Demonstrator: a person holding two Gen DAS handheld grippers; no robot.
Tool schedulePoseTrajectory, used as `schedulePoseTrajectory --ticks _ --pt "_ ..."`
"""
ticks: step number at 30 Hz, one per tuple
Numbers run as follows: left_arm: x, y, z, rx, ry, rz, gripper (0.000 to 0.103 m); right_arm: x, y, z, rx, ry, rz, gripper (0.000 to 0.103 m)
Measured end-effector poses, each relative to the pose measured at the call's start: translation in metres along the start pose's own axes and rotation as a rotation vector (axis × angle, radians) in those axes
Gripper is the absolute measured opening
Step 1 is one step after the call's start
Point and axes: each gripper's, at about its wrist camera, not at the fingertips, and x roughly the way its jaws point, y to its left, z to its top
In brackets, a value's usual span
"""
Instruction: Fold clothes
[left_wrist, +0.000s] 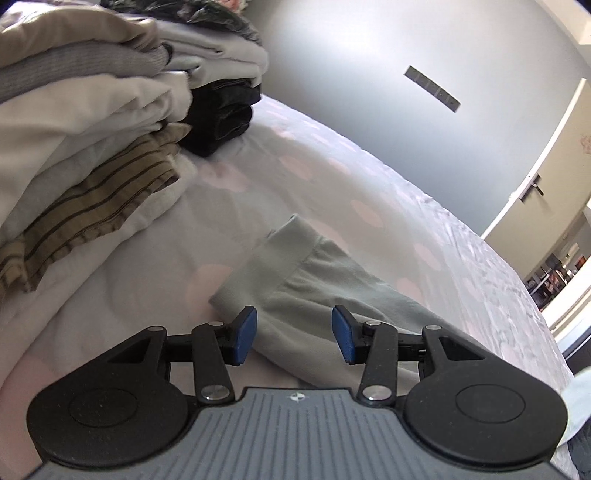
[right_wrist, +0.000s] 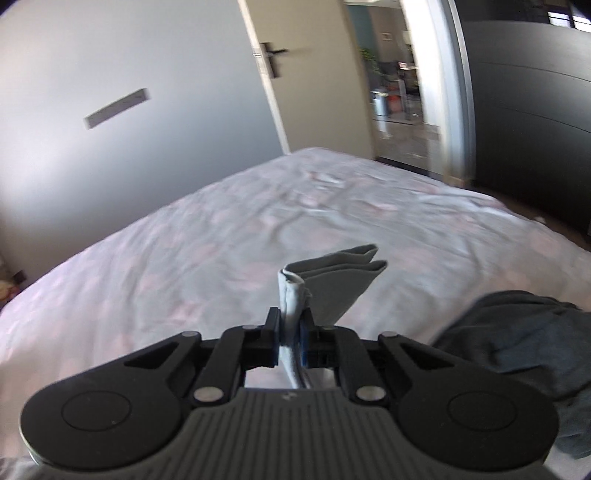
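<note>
A pale grey-green garment lies on the bed, and its cuffed sleeve (left_wrist: 314, 266) runs toward my left gripper (left_wrist: 293, 332). The left jaws stand open just above the sleeve; the blue pads (left_wrist: 243, 332) do not press on the cloth. In the right wrist view my right gripper (right_wrist: 291, 332) is shut on a bunched edge of the same pale cloth (right_wrist: 340, 280). That cloth is lifted off the bed, with its folded layers sticking out past the pads.
A tall stack of folded clothes (left_wrist: 92, 122) and a black folded pile (left_wrist: 221, 114) sit on the bed (left_wrist: 369, 177) to the left. A dark blue-grey garment (right_wrist: 517, 339) lies at the right. Beyond the bed are a grey wall and a door (right_wrist: 306, 74) at an open doorway.
</note>
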Motion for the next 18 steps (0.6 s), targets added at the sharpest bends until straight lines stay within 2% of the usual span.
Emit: schedulePoseTrajectory --ticks 5,11,15,18 --pt "-0.001 0.004 0.004 -0.024 0.023 -0.048 0.048 -0.014 0.089 -0.023 -0.077 0.031 0.158 0.012" --pt "-0.003 0.009 0.010 -0.068 0.032 -0.092 0.044 -0.011 0.179 -0.082 -0.149 0.146 0.298 0.011" --pt "-0.001 0.005 0.011 -0.064 0.049 -0.111 0.044 -0.004 0.226 -0.135 -0.236 0.245 0.345 0.011" --pt "0.002 0.000 0.010 -0.039 0.063 -0.115 0.044 0.003 0.246 -0.175 -0.314 0.333 0.343 0.011"
